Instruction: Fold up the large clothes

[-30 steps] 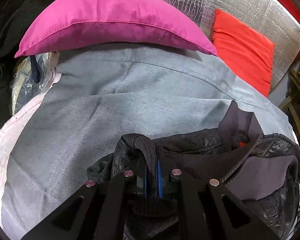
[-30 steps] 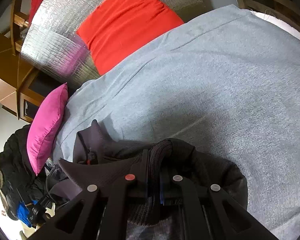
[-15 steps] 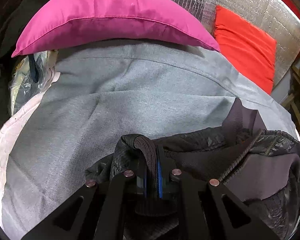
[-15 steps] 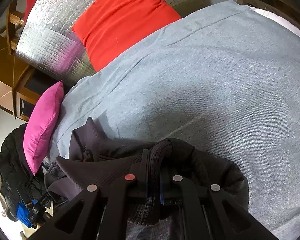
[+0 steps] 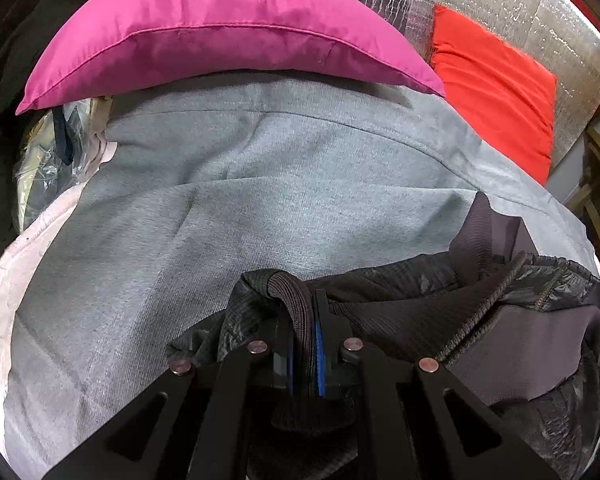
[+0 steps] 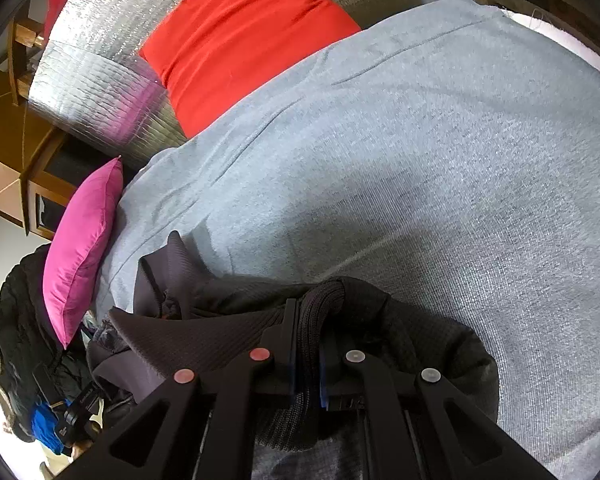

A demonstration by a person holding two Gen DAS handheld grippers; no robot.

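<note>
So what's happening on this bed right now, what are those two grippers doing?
A person is folding a dark jacket on a bed covered with a grey sheet. The left gripper and the right gripper are each shut on a ribbed edge of the jacket, holding it bunched just above the sheet. A pink pillow and a red pillow lie at the far end.
</note>
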